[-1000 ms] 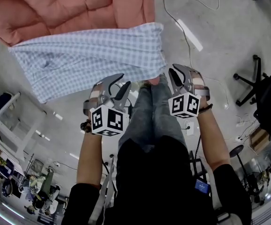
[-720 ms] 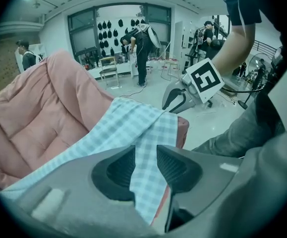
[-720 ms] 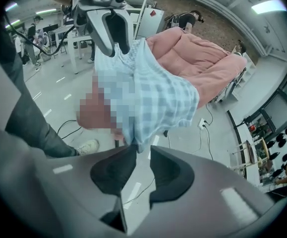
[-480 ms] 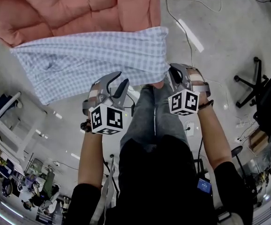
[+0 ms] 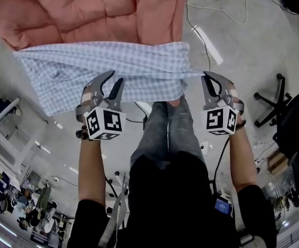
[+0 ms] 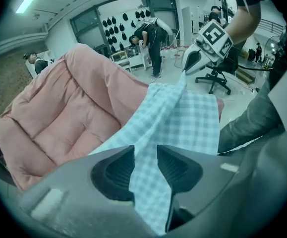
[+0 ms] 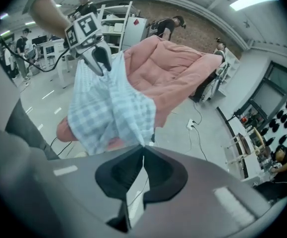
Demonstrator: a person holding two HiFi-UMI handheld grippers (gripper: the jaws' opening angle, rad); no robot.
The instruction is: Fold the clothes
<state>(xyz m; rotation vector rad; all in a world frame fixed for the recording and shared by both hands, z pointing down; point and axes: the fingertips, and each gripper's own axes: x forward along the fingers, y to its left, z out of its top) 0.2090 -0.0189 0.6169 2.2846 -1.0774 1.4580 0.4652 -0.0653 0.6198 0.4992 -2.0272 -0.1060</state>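
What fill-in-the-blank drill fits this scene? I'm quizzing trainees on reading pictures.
1. The checked cloth is pale blue and ____.
2. It lies partly on a ____ cushion.
3. The left gripper is shut on the ____.
Missing words: white; pink; cloth.

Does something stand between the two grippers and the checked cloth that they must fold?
Nothing visible stands in the way. The left gripper is closed on the checked cloth, and the right gripper pinches a corner of it.
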